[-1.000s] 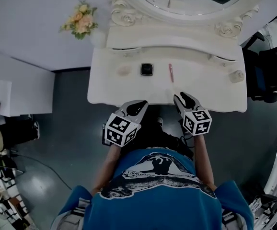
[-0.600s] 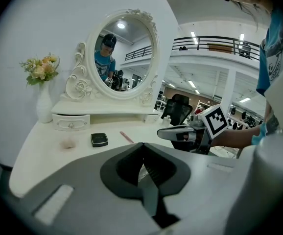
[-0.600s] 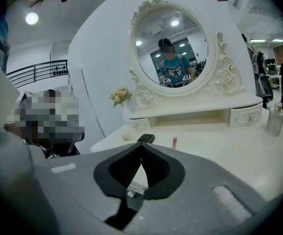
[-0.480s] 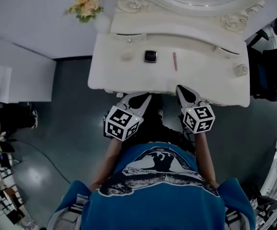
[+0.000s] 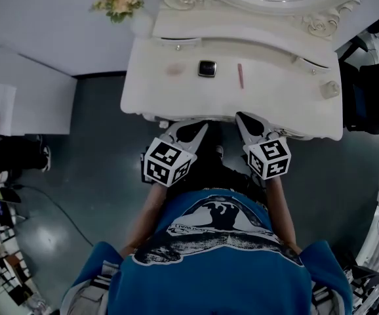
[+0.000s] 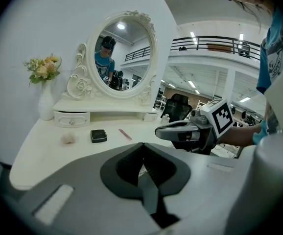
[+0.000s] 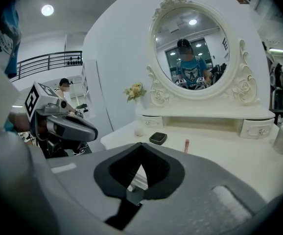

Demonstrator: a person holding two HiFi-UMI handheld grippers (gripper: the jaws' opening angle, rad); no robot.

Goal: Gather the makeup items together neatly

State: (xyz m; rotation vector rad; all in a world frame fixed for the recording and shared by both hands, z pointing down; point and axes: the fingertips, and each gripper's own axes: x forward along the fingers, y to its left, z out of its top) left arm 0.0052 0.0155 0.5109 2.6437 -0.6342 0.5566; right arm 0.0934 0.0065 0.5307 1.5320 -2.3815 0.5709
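Makeup items lie ahead of both closed, empty grippers on the dressing table: black compact, puff left of it, pink stick right of it, lengthwise away from us, so we judge right gripper nearer the stick, left gripper nearer the puff.

No words or numbers could be read anywhere. The person's blue T-shirt carried a dark printed picture with small lettering, too blurred to make out. The white marker cube on the left gripper and the matching white cube on the right gripper bore only black-and-white square patterns.
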